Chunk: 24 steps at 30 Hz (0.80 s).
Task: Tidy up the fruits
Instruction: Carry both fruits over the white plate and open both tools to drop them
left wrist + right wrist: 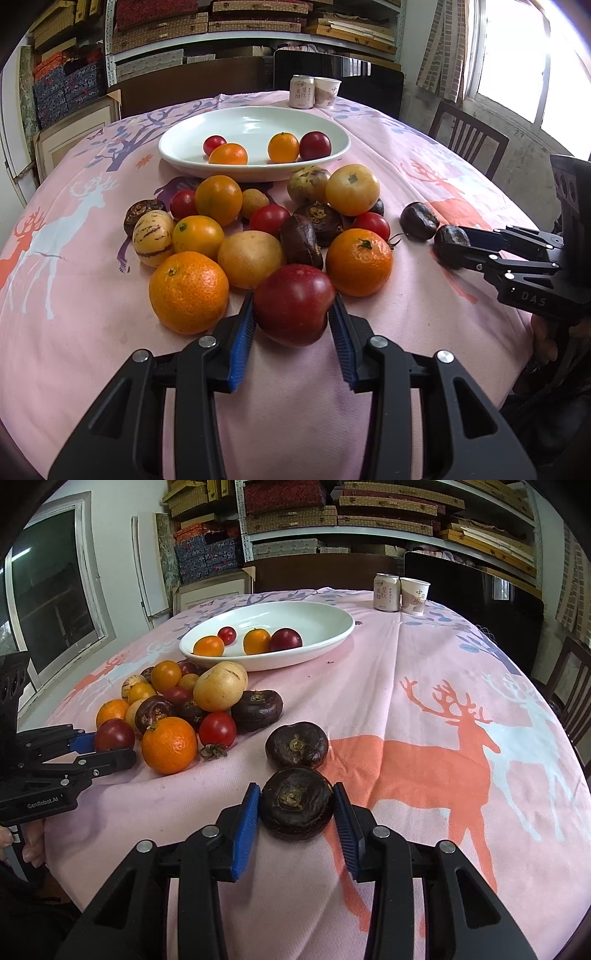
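A pile of fruit lies on the pink tablecloth: oranges (pixel 188 291), cherry tomatoes (pixel 269 219), yellow striped melons (pixel 153 238) and dark water chestnuts (pixel 301 240). A white oval plate (pixel 255 122) behind it holds two small oranges and two red fruits. My left gripper (pixel 293 304) is shut on a red plum (pixel 293 304) at the pile's near edge. My right gripper (pixel 295 803) is shut on a dark water chestnut (pixel 295 803) resting on the cloth. A second water chestnut (pixel 296 744) lies just beyond it. The right gripper also shows in the left wrist view (pixel 452 245).
A drink can (pixel 301 91) and a paper cup (pixel 327 92) stand at the table's far edge. A wooden chair (pixel 467 138) is at the right. Shelves with boxes fill the back wall. The left gripper shows in the right wrist view (pixel 107 744).
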Each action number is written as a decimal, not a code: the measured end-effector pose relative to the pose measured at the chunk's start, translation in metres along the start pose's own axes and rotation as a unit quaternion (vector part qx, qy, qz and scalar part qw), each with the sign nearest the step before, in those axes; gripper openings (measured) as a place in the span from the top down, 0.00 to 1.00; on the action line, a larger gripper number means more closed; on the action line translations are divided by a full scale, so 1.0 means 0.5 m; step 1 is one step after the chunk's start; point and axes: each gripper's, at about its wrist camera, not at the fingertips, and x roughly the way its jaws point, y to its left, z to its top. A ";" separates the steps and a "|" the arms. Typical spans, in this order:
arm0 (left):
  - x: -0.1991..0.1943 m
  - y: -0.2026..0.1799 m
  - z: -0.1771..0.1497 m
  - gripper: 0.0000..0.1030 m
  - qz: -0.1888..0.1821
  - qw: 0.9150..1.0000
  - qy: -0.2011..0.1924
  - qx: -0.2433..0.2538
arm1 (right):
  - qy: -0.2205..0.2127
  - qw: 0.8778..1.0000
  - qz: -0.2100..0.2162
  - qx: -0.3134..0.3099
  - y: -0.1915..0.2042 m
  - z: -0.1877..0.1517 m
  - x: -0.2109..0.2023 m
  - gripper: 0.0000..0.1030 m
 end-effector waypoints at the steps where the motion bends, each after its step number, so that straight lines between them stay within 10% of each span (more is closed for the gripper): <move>1: 0.000 0.000 0.000 0.62 0.000 1.000 0.000 0.000 | 0.000 1.000 0.001 0.001 -0.001 0.000 0.000 0.61; 24: -0.029 0.026 -0.007 0.62 -0.012 0.999 -0.023 -0.033 | -0.041 0.999 0.027 0.018 -0.014 0.029 -0.063 0.61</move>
